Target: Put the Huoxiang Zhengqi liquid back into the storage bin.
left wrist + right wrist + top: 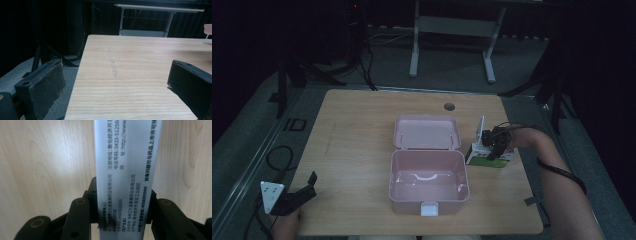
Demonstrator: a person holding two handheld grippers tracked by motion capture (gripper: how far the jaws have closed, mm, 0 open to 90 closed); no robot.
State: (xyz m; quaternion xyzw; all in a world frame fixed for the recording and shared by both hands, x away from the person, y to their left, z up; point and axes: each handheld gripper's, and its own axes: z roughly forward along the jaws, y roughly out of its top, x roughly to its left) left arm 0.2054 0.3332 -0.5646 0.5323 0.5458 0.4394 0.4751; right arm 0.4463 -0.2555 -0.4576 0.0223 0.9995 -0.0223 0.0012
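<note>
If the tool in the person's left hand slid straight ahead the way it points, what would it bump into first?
Probably nothing soon. The left tool has open jaws and bare wooden table ahead. The pink box lies to its right, seemingly off that line, though depth is hard to judge.

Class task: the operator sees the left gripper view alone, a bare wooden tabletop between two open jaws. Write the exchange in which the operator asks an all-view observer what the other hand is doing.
Operator: Where is the right gripper?
Observer: The right gripper is at the table's right side, beside an open pink box.
Operator: Is it holding anything?
Observer: Yes, its jaws are shut on a white carton with printed text, which rests on the table.
Operator: Is the pink box empty?
Observer: It looks empty, with its lid lying open behind it.
</note>
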